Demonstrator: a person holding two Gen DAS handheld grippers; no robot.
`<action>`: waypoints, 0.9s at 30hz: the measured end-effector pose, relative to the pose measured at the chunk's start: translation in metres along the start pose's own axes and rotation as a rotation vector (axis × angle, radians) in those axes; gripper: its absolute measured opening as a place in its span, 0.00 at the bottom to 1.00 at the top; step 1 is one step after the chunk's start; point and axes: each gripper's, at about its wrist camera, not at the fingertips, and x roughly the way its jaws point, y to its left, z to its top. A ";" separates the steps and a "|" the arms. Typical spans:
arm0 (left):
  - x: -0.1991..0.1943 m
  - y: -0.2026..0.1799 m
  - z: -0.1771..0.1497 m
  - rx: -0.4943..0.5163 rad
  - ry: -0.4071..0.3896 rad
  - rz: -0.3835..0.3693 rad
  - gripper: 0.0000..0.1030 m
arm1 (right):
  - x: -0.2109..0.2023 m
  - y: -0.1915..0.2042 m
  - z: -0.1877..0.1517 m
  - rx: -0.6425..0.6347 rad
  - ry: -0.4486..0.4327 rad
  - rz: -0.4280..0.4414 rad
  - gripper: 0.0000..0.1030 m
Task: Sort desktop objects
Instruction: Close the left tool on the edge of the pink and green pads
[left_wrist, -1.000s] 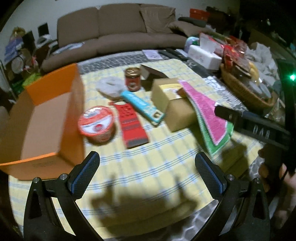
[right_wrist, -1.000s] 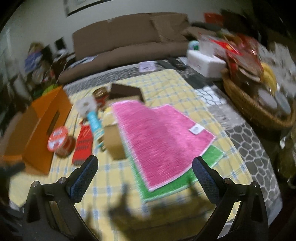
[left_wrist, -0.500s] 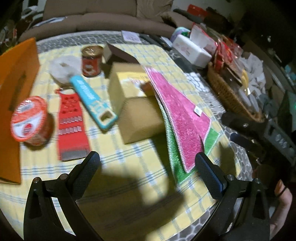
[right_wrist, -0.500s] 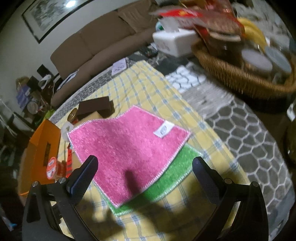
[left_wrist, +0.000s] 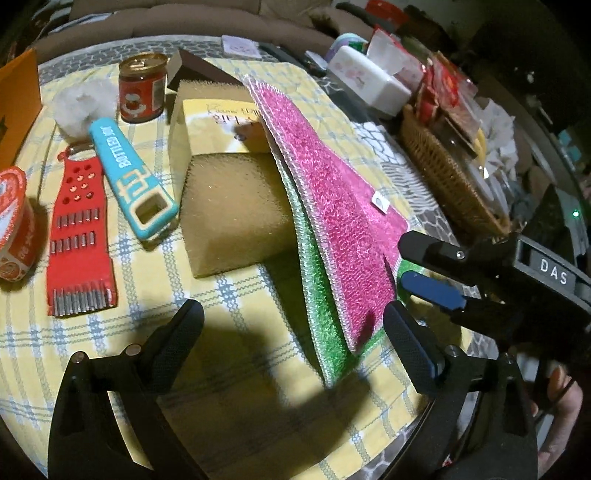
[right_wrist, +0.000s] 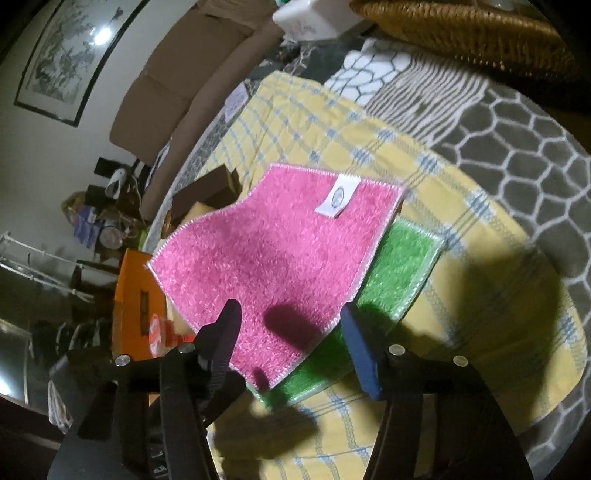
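A pink cloth (left_wrist: 332, 192) lies on a green cloth (left_wrist: 321, 317), both leaning against a tan sponge block (left_wrist: 229, 206) on the yellow checked tablecloth (left_wrist: 147, 332). My left gripper (left_wrist: 291, 332) is open and empty just before the cloths' near corner. My right gripper (left_wrist: 417, 266) comes in from the right, open, its jaws on either side of the pink cloth's near edge (right_wrist: 295, 295); it shows in its own view (right_wrist: 291, 325). Left of the block lie a blue bottle opener (left_wrist: 129, 177), a red grater (left_wrist: 79, 236), a red-lidded cup (left_wrist: 11, 229) and a red can (left_wrist: 142, 88).
An orange box (right_wrist: 136, 306) stands at the table's left edge. A wicker basket (left_wrist: 443, 177) full of things and a white tissue box (left_wrist: 369, 77) sit at the right. A white fluffy ball (left_wrist: 83, 101) and a brown box (left_wrist: 195, 70) lie behind. A sofa stands beyond.
Both grippers have moved down and closer to the cloths. The right gripper has narrowed its opening and now straddles the pink cloth's near edge.
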 end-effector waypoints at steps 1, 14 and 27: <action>0.001 -0.001 0.001 0.001 0.003 -0.003 0.94 | 0.001 -0.001 0.000 0.005 0.001 -0.008 0.57; 0.015 -0.022 0.001 0.095 0.039 -0.011 0.67 | 0.013 -0.003 -0.003 0.032 0.040 0.006 0.56; 0.020 -0.016 0.011 0.026 0.045 -0.077 0.18 | 0.015 -0.005 -0.005 0.033 0.045 -0.025 0.35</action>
